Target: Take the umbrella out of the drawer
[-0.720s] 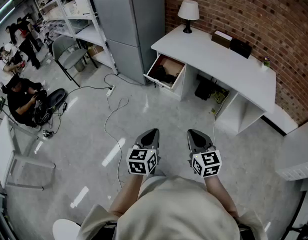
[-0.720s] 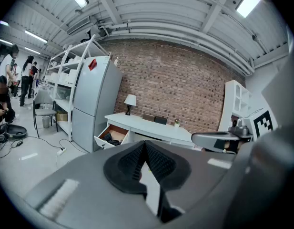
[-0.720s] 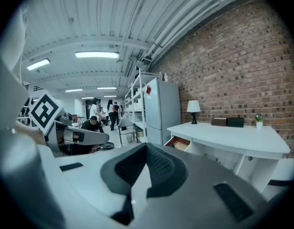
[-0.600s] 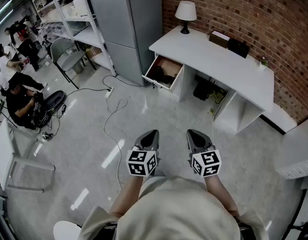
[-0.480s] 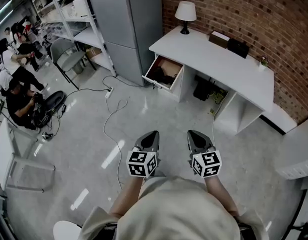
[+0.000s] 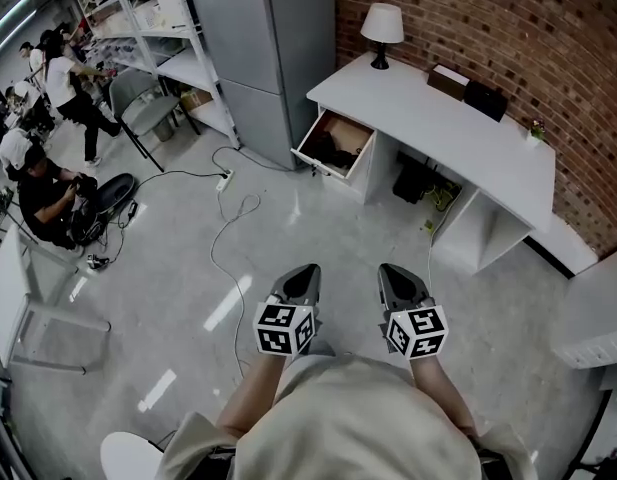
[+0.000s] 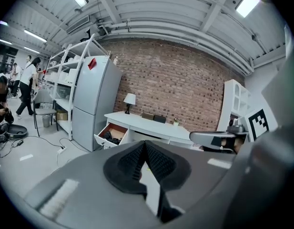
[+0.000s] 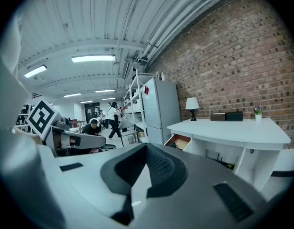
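Note:
A white desk [image 6: 458, 128] stands against the brick wall, with its left drawer [image 6: 333, 146] pulled open. Something dark lies inside the drawer, most likely the umbrella [image 6: 333, 154], too small to make out. The open drawer [image 7: 110, 133] shows far ahead in the left gripper view, and as the drawer [image 8: 178, 141] in the right gripper view. My left gripper [image 6: 302, 275] and right gripper [image 6: 395, 275] are held side by side in front of my body, well short of the desk. Both are shut and empty.
A grey fridge [image 6: 258, 48] stands left of the desk, with white shelving [image 6: 148, 28] beyond it. A lamp [image 6: 381, 30] and dark boxes [image 6: 468, 90] sit on the desktop. A cable [image 6: 228, 238] trails across the floor. People [image 6: 48, 188] and a chair [image 6: 138, 118] are at far left.
The grippers keep their place in front of me. The view has shifted slightly, and a person at far left has walked.

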`<state>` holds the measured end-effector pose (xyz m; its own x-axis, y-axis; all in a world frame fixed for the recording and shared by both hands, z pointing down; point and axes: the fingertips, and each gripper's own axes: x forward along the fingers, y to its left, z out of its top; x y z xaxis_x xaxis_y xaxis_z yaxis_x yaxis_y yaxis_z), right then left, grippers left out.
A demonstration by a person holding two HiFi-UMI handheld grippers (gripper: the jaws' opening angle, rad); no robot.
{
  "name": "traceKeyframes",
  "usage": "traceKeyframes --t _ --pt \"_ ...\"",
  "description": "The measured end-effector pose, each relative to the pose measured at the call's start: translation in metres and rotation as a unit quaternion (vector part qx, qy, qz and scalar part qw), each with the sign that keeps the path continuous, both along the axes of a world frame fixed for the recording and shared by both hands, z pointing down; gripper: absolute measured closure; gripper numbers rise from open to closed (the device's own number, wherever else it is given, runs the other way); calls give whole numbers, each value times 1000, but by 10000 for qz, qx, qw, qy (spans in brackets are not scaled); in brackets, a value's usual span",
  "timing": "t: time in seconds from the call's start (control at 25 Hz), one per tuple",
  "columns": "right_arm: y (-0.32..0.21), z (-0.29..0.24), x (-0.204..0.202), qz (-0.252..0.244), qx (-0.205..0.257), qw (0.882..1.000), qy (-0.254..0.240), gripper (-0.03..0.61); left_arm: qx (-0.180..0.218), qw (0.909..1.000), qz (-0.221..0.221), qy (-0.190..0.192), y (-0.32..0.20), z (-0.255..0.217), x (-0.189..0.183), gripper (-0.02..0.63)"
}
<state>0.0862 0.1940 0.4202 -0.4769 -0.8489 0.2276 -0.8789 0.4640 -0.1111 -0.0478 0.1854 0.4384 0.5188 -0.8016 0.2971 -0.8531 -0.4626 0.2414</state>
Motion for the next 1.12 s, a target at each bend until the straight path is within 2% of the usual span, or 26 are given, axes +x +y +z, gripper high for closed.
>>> traceKeyframes --t 0.4,0.48,0.76,0.96,1.12 --pt "4 10 0 -175 -175 9996 122 577 13 10000 51 -48 5 -1 7 601" --pt "3 10 0 -230 -207 9995 40 510 -22 9999 120 21 4 0 10 578" --pt "-23 7 1 -353 -143 9991 -167 323 64 9998 101 157 -22 3 13 408" --pt "-63 8 -2 -398 -110 9989 -231 248 82 9997 60 227 -65 7 7 359" --pt "-109 5 -2 -423 -114 9987 -242 210 86 9996 125 239 -112 7 9 344"
